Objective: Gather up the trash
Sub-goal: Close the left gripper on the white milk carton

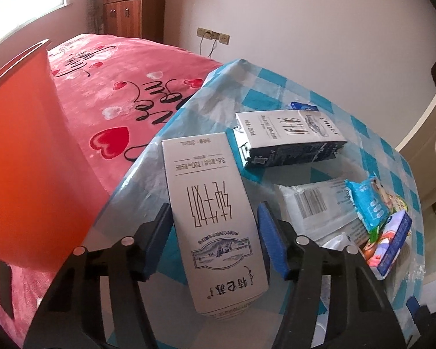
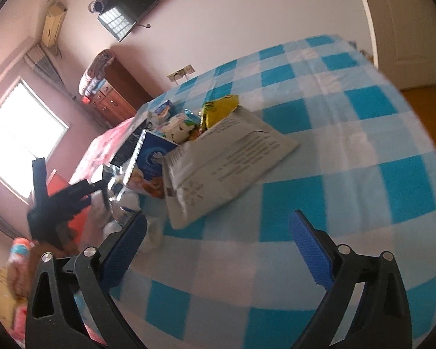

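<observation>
A white milk carton (image 1: pixel 215 218) lies lengthwise on the blue-checked tablecloth (image 1: pixel 276 87), and my left gripper (image 1: pixel 215 241) is shut on it, a blue pad against each long side. A crushed second carton (image 1: pixel 287 136) lies beyond it. To the right lie a clear barcoded bag (image 1: pixel 314 203), a blue packet (image 1: pixel 366 203) and a colourful small box (image 1: pixel 392 238). An orange bin (image 1: pixel 29 160) stands close on the left. My right gripper (image 2: pixel 218 216) hangs open over bare cloth, short of a grey-white paper bag (image 2: pixel 226 168), a blue box (image 2: pixel 154 157) and a yellow wrapper (image 2: pixel 221 107).
A bed with a pink heart-print blanket (image 1: pixel 116 87) adjoins the table on the left. A wooden cabinet (image 1: pixel 125 8) stands by the far wall, and a white door (image 2: pixel 407 29) is at the right. The tablecloth (image 2: pixel 348 145) falls away at the right edge.
</observation>
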Available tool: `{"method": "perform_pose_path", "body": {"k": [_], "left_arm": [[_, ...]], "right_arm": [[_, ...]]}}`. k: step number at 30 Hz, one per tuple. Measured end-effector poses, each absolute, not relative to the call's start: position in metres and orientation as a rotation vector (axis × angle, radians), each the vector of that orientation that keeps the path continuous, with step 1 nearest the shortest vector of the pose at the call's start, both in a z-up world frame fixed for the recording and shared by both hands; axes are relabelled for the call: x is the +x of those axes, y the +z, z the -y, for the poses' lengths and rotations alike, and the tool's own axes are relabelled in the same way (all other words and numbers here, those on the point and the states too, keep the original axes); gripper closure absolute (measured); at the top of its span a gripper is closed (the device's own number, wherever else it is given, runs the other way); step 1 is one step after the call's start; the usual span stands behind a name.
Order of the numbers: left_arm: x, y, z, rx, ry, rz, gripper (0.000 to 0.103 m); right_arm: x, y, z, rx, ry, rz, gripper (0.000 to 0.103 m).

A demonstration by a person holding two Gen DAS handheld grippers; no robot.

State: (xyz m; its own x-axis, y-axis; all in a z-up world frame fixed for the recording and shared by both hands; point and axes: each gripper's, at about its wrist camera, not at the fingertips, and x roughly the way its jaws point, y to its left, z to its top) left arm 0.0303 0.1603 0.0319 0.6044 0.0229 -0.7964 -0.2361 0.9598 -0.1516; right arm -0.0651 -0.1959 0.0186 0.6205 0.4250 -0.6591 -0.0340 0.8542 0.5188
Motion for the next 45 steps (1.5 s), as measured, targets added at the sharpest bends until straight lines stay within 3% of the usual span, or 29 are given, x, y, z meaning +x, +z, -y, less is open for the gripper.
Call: {"method": "perform_pose_path", "body": {"k": [1,2,13,22,28,45], "left_arm": [[0.029,0.032,-0.16,-0.254,0.145,-0.909,0.044],[0.029,0.032,-0.159,-0.253,0.142,-0.907,0.044],[0.016,0.031,-0.143,-0.215,0.065,-0.906,0.046],[0.0,0.03,-0.132,-0.218,0.025,-0.911,0.046],[-0.011,0.03,-0.123,-0.21,-0.001,-0.911,0.046],[-0.022,0.028,-0.108,-0.184,-0.052,-0.905,0.046]], "right_arm": [[-0.061,0.018,0.195,0.5,0.278,-0.874,0.022],[-0.057,0.018,0.193,0.503,0.276,-0.883,0.023],[-0.032,0.013,0.175,0.473,0.244,-0.942,0.023],[-0.02,0.006,0.167,0.466,0.244,-0.98,0.022],[-0.012,0.009,0.175,0.566,0.252,-0.967,0.014],[0.028,0.011,0.187,0.536,0.051,-0.962,0.013]]}}
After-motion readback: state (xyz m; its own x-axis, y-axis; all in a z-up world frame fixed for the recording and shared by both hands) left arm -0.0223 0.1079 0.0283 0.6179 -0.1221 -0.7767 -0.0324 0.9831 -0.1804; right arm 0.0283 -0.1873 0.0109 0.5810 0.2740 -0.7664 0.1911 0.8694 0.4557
